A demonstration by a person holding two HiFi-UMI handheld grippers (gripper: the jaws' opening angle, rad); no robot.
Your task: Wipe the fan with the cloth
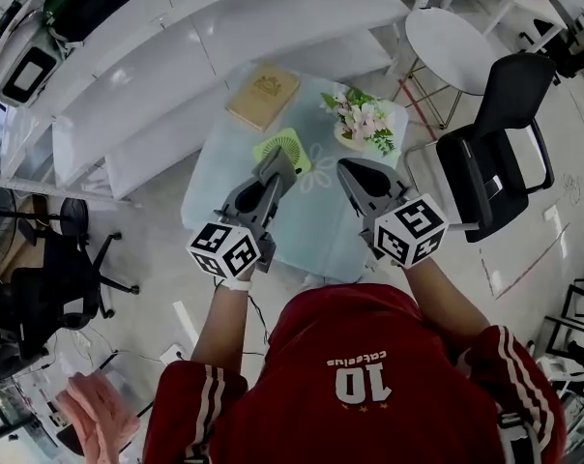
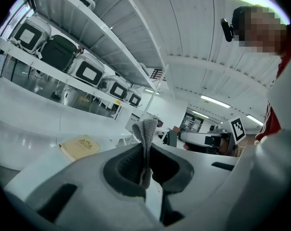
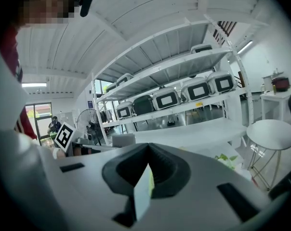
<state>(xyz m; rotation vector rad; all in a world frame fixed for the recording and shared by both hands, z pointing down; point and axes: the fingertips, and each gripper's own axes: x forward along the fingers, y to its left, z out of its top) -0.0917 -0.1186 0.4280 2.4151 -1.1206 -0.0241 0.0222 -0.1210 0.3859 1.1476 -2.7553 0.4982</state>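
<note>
Two grippers, one in each hand, reach out over a small pale table [image 1: 229, 206] that carries three things: one lime-green fan [image 1: 290, 145], one tan book [image 1: 263, 95] and one bunch of flowers [image 1: 363, 119]. The fan lies flat near the middle of the table, between the book and the flowers. The tip of the left gripper [image 1: 276, 162] overlaps its near edge in the head view; whether it touches the fan cannot be told. That gripper's jaws are clamped on the single grey cloth [image 2: 147, 131], a folded strip of which stands up from between them. The right gripper [image 1: 348, 170] hangs just beside the fan on the flower side, its jaws pressed together at the tips with nothing between them. Both forearms stretch forward from a red jersey [image 1: 369, 375], the grippers tilted down and angled slightly toward each other. Their two marker cubes, the left [image 1: 224, 249] and the right [image 1: 410, 228], sit nearest the person's body. One black chair [image 1: 495, 162] stands at the table's right side, with one round white stool [image 1: 456, 46] beyond it. Long white shelves [image 1: 128, 75] run along the far side and hold a row of boxes.
</note>
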